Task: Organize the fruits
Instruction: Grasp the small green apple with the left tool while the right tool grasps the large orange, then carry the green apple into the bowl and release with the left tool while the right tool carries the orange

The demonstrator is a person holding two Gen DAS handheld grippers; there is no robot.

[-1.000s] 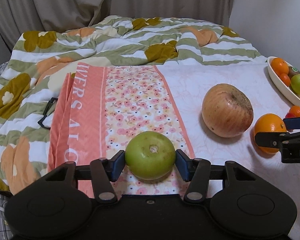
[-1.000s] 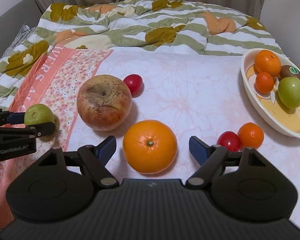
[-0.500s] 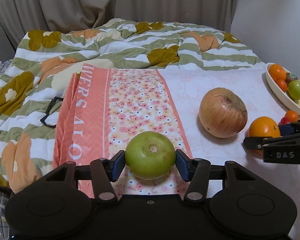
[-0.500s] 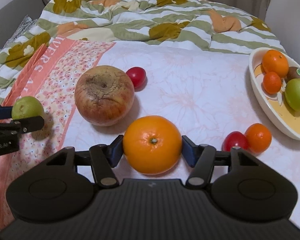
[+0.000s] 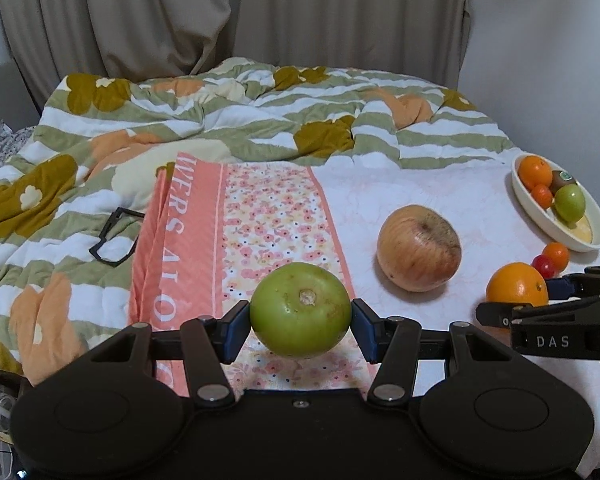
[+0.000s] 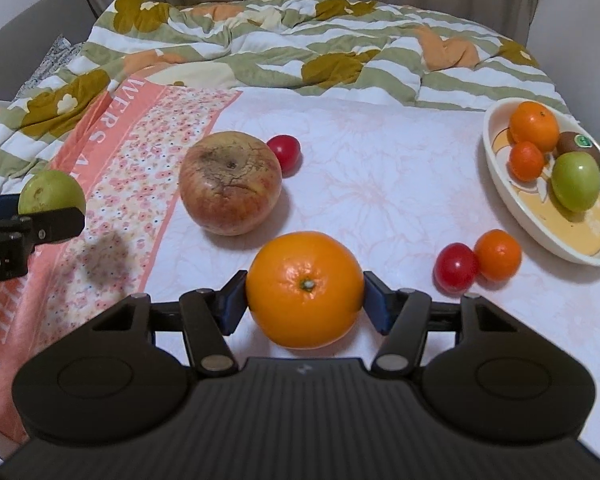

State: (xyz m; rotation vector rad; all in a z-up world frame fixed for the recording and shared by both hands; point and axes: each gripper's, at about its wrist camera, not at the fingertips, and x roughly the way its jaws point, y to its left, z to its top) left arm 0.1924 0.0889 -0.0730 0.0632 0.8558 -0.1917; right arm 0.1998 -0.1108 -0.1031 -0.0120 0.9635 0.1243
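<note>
The left claw [image 5: 300,318] clamps a green fruit [image 5: 300,314]; the right claw [image 6: 305,300] has just closed on the orange [image 6: 305,289]. The bowl [image 6: 500,184] lies ahead-right of it, well apart. Round skins on narrow pads could slip during carrying, rolling either fruit off the bed.

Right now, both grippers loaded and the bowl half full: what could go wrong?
1. The bowl already holds two oranges, a kiwi and a green fruit; the big orange in the right gripper may find little room and could roll out.
2. The small orange and red tomato lie loose before the bowl; a low pass could knock them.
3. The left gripper pinches the green apple only at its sides; it might slip.
</note>
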